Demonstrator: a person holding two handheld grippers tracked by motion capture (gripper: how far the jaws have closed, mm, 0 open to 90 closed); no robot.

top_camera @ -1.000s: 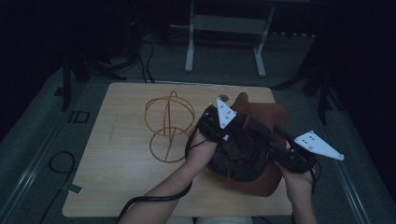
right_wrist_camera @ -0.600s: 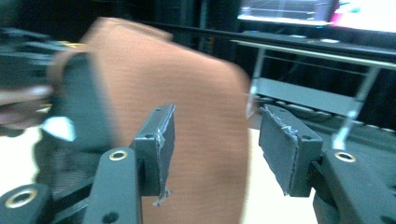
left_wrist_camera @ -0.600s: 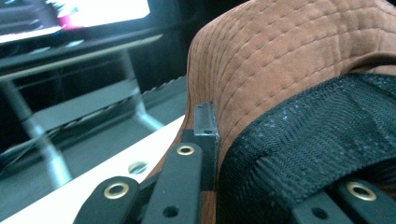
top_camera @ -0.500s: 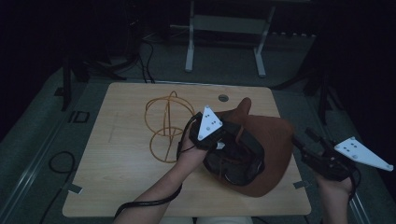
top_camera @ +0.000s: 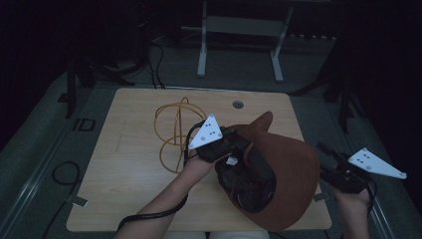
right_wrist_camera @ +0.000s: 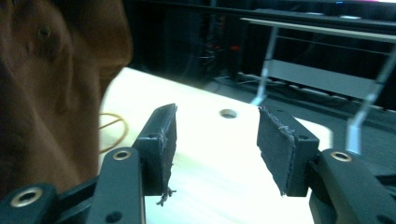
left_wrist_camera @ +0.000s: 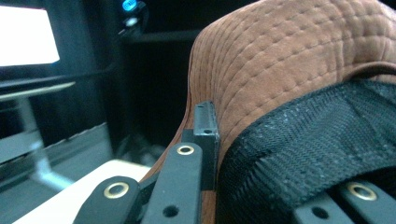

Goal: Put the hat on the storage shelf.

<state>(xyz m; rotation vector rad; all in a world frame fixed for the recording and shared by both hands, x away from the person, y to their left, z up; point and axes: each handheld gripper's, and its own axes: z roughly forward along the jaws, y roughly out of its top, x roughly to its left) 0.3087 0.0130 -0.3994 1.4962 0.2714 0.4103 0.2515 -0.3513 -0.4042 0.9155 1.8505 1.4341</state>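
A brown brimmed hat [top_camera: 293,169] with a black inner band [left_wrist_camera: 303,154] lies upside down and tilted at the table's right front. My left gripper [top_camera: 239,149] is shut on its rim; in the left gripper view the black band and brown brim [left_wrist_camera: 289,60] sit pinched between the jaws [left_wrist_camera: 275,172]. My right gripper [top_camera: 326,149] hangs past the table's right edge, apart from the hat. Its jaws [right_wrist_camera: 217,140] stand open with nothing between them, and the hat's brown cloth [right_wrist_camera: 46,93] is at the left of its view.
A loose orange cord [top_camera: 171,132] loops on the wooden table [top_camera: 134,114] left of the hat, also visible as a yellow-orange cord loop [right_wrist_camera: 112,126]. A round cable hole [top_camera: 238,104] sits near the far edge. A metal stand [top_camera: 239,30] is on the floor beyond.
My right gripper has pulled away from the hat to the right, past the table edge. The left gripper has stayed shut on the rim, shifting slightly left as the hat tilted up.
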